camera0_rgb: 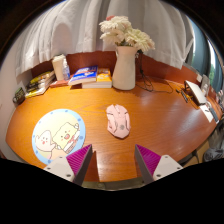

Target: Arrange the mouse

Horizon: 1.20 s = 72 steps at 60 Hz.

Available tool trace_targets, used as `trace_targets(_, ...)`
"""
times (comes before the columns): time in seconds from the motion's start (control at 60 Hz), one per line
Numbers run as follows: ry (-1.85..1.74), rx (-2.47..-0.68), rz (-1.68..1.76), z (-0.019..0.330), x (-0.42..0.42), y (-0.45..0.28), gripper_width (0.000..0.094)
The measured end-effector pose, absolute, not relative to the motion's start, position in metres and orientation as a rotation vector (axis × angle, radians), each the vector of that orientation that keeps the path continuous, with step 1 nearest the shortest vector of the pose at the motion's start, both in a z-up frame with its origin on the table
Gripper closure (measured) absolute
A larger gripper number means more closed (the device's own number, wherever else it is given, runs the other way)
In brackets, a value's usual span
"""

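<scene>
A light pink computer mouse (118, 121) lies on the wooden table (150, 115), just ahead of my fingers and a little beyond them. A round mouse mat (58, 133) with a cartoon print lies to its left on the table, ahead of my left finger. My gripper (113, 160) is open and empty, its purple pads (79, 160) spread wide above the table's near edge. Nothing stands between the fingers.
A white vase (124, 68) of flowers stands at the back middle of the table. Books (90, 76) and a white carton (61, 68) stand at the back left, with more books (40, 83) further left. Small items (198, 95) lie at the right edge. Curtains hang behind.
</scene>
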<state>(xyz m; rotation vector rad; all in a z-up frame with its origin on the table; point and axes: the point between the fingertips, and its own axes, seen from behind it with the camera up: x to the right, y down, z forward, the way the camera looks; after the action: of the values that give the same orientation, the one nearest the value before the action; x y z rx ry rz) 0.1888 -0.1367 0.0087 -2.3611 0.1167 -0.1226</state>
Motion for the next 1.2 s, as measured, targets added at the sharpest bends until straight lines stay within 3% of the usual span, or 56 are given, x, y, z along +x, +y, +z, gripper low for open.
trace_targets(0.217, 0.107, -2.376, -0.103, -0.005, 0.208, -0.045, 0.0100)
trace_targets(0.433, 0.107, -2.396, -0.054, -0.013, 0.209, -0.009, 0.0374)
trace_targets(0.617, 0.091, -2.410, -0.078, -0.016, 0.210, -0.009, 0.0525)
trace_targets(0.783, 0.136, -2.442, -0.067, -0.010, 0.212, -0.009, 0.0543)
trace_targets(0.883, 0.156, -2.381, -0.119, 0.031, 0.220, -0.006, 0.0542)
trace_targets(1.1, 0.161, -2.141, -0.166, 0.183, 0.203, -0.006, 0.0540)
trace_targets(1.2, 0.147, -2.070, -0.144, 0.237, 0.170, -0.015, 0.0540)
